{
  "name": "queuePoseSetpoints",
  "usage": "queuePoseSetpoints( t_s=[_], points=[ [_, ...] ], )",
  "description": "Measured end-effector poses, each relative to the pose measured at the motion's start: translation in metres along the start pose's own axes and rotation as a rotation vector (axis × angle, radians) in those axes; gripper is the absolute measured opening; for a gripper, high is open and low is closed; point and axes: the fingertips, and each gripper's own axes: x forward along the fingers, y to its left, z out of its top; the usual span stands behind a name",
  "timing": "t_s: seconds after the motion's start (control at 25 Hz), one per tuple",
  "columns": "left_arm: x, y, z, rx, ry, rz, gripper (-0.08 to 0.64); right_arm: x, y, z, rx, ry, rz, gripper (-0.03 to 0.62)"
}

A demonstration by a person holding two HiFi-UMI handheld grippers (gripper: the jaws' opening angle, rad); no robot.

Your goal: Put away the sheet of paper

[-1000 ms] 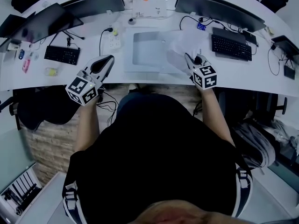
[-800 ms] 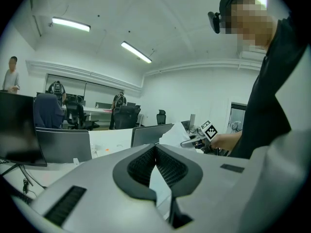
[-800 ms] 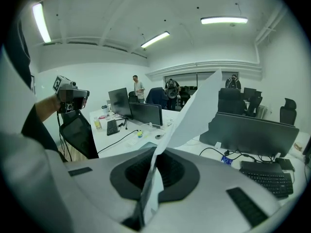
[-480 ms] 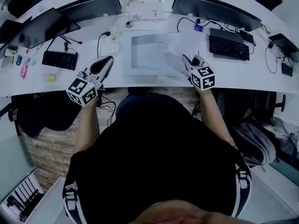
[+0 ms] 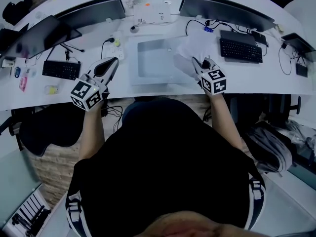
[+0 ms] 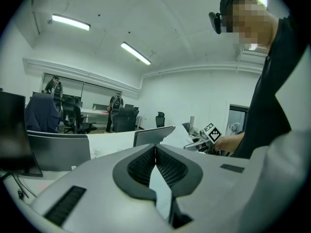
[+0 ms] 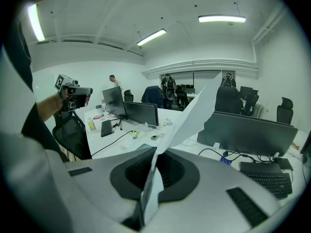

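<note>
- Grey right gripper (image 7: 156, 152) is clamped on the sheet of paper (image 7: 194, 113), which rises slanting out of the jaws.
- The sheet is held above the desk (image 5: 256, 80), by the right edge of a shallow grey tray (image 5: 150, 63).
- The left gripper (image 6: 155, 147) is closed with nothing held, over the desk's front edge, left of the tray.
</note>
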Motion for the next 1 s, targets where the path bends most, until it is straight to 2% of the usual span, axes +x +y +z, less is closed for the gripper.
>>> queuePoseSetpoints(
  t_s=[1.0],
  points=[
    [0.031, 0.059, 0.011, -0.008, 0.031, -0.036, 0.021, 0.046, -0.018, 0.017, 0.042, 0.031, -0.023, 0.015]
  ],
)
